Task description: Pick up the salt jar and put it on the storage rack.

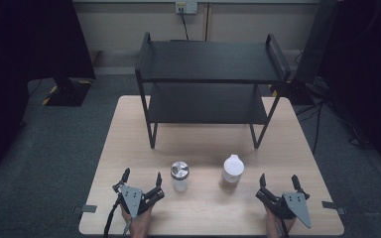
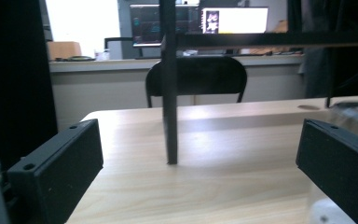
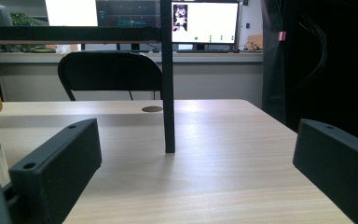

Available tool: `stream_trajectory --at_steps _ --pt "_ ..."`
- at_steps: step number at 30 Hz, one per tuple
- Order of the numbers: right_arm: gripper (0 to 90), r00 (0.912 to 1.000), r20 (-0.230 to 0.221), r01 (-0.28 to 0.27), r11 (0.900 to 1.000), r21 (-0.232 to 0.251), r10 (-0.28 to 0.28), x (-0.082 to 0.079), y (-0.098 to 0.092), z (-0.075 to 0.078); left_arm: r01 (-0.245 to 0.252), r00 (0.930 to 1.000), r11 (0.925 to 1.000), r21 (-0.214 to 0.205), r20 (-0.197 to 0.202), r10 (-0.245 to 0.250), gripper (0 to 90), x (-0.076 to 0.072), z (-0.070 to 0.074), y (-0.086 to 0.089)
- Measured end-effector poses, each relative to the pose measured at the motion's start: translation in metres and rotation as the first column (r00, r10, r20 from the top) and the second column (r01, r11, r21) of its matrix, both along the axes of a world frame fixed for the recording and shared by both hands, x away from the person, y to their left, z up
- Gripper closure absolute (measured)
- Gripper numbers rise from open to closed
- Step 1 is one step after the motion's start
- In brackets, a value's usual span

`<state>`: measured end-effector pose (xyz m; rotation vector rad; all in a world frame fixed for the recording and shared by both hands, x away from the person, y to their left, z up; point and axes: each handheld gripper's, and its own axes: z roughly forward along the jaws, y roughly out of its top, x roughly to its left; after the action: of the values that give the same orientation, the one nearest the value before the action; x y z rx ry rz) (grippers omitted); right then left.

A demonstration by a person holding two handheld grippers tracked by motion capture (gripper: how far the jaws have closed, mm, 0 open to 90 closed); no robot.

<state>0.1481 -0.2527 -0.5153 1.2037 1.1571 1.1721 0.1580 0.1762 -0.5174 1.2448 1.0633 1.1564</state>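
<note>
We hold the left gripper (image 1: 141,179) and right gripper (image 1: 279,182) released at the near table (image 1: 129,148) edge. Just beyond stand the silver-lidded jar (image 1: 180,176) and white-lidded jar (image 1: 232,171). Farthest stands the black shelf rack (image 1: 208,74).

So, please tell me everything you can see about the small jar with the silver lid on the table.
The jar is small, clear and looks like glass, closed by a shiny metal-looking lid. It stands upright on the wooden table, in front of the black shelf rack and left of the white-lidded jar. The open left gripper is just left of it, not touching.
</note>
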Motion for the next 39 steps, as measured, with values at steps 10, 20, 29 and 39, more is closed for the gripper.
stream_trajectory --at_steps 10,20,29,39 --pt "0.0 1.0 0.0 0.001 1.0 0.001 -0.001 0.0 0.0 0.0 0.106 0.9944 0.992 -0.069 0.005 -0.106 0.0 0.0 0.031 0.007" --pt "0.0 1.0 0.001 0.002 1.0 0.001 -0.002 0.0 0.0 0.0 0.247 0.9687 0.9665 -0.07 -0.009 -0.248 1.1 0.012 0.035 -0.003" --pt "0.0 1.0 0.001 0.004 1.0 0.001 -0.004 0.0 0.001 0.0 0.293 0.9549 0.9553 -0.037 -0.035 -0.295 5.5 0.023 0.029 -0.022" --pt "0.0 1.0 0.002 -0.001 1.0 0.002 0.001 0.0 0.0 0.0 0.285 0.9537 0.958 -0.034 -0.09 -0.287 18.8 0.029 0.019 -0.038"
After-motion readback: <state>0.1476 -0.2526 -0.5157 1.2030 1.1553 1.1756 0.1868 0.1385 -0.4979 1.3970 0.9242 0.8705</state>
